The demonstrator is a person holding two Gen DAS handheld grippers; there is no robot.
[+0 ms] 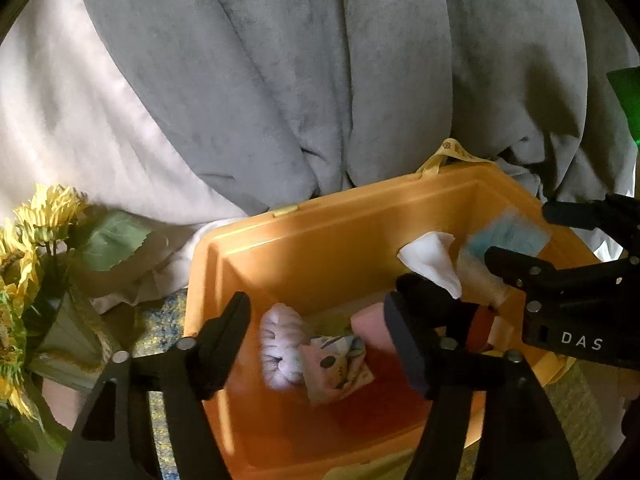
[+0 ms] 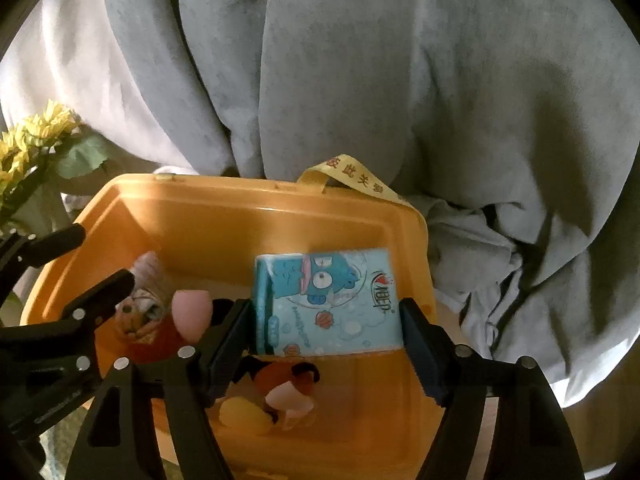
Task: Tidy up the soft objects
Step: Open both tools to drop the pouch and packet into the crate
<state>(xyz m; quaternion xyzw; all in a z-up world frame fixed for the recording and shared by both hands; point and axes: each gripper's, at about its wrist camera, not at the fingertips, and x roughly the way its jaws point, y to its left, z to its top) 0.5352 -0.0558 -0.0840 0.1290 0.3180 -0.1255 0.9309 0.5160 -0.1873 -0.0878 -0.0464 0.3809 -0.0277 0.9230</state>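
We see the right gripper [image 2: 326,330] nearest, over the orange bin [image 2: 224,216], both pads clamped on the sides of a blue tissue pack [image 2: 332,304] w/ a cartoon print; the pack sits upright above the bin's interior. The left gripper [image 1: 320,328] hangs spread wide w/ nothing between its fingers, also over the bin. In the left wrist view a white tissue [image 1: 432,260] sticks up beside the pack.

Inside the bin, low down: a pink-white fluffy item [image 1: 280,348], a small printed pouch [image 1: 340,368], a pink sponge egg [image 2: 192,312], a yellow soft piece [image 2: 244,416] and an orange-brown one [image 2: 280,376], all crowded close; exact contacts we can't tell. A yellow ribbon [image 2: 352,174] w/ red characters loops off the bin's far rim.

The bin rests on a blue-yellow speckled surface [image 1: 160,320]. Left of it, yellow artificial sunflowers [image 1: 36,232] w/ green leaves. Behind, grey fabric [image 1: 280,80] hangs in heavy folds, w/ white cloth [image 1: 72,112] to its left, sunlit in patches.
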